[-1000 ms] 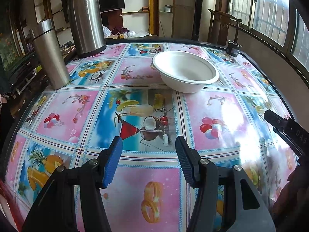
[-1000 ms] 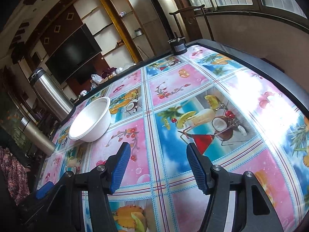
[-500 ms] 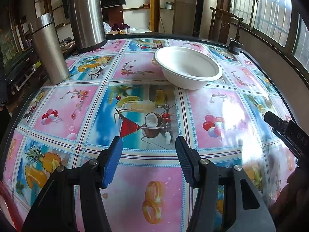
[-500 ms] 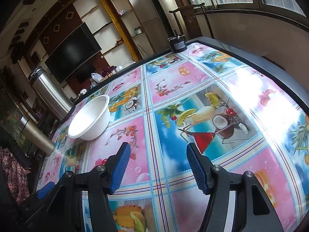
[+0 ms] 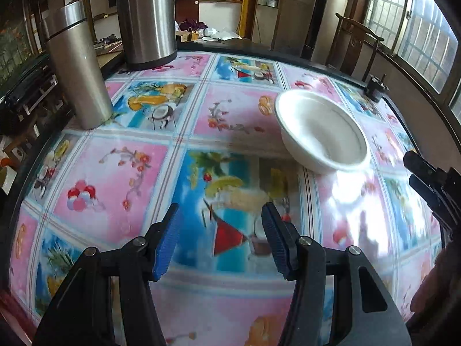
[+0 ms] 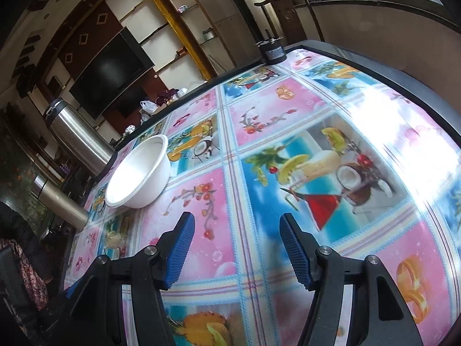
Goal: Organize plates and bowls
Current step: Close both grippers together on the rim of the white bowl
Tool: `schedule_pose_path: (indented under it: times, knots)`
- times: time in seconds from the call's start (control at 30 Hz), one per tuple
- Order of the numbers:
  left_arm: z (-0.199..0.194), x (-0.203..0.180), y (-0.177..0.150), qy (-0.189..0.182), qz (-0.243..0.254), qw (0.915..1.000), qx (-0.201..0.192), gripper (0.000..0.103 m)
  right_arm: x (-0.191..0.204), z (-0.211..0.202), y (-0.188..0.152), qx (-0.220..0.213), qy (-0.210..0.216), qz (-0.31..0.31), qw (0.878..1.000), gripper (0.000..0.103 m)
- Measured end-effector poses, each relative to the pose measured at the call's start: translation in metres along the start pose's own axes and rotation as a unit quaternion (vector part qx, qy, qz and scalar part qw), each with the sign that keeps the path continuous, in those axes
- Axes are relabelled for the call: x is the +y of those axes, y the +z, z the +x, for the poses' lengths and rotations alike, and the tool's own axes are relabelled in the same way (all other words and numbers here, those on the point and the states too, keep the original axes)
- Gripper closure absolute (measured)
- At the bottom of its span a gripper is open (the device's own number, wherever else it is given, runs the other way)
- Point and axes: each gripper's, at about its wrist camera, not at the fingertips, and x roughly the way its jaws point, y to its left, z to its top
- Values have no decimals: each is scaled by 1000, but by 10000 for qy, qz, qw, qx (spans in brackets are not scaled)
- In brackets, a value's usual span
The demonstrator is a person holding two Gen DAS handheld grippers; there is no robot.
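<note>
A white bowl [image 5: 321, 131] stands upright on the fruit-patterned tablecloth, at the right of the left wrist view and at the left [image 6: 139, 173] of the right wrist view. My left gripper [image 5: 220, 225] hangs open over the cloth, short of the bowl and to its left, nothing between its blue pads. Open too and holding nothing, my right gripper [image 6: 236, 232] is above the cloth, with the bowl ahead to its left. The right gripper's tip [image 5: 432, 181] shows at the right edge of the left wrist view. No plate is in view.
Two steel flasks stand at the table's far left: a tall slim one [image 5: 76, 72] and a wider one [image 5: 147, 17]. A small black device [image 6: 272, 50] sits at the far table edge by a wooden chair [image 5: 355, 46]. A person's patterned sleeve [image 6: 31, 274] is at lower left.
The left gripper has moved left toward the flasks, so the bowl slid from centre to the right of its view. The right gripper has barely shifted.
</note>
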Motion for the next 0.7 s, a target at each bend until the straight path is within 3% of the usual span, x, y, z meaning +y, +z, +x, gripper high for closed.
schedule_pose_path:
  times: [0.07, 0.13, 0.27, 0.4, 0.57, 0.7]
  knots:
    - [6, 1, 24, -149, -260, 9995, -36, 47, 16, 5, 17, -45, 115, -159, 9998, 38]
    - [18, -6, 42, -129, -201, 9997, 32, 47, 39, 14, 36, -11, 332, -411, 9986, 38]
    - [53, -14, 63, -283, -368, 9980, 421, 47, 69, 24, 61, -256, 662, -387, 9967, 39]
    - [65, -16, 70, -476, -564, 9958, 545, 48, 65, 52, 79, -114, 829, 72, 9965, 39]
    - [55, -22, 73, -745, -697, 9939, 419, 48, 44, 99, 76, 719, 1344, 713, 9857, 39]
    - [52, -21, 77, -759, -880, 9927, 309, 48, 40, 99, 77, 661, 1478, 811, 9835, 39]
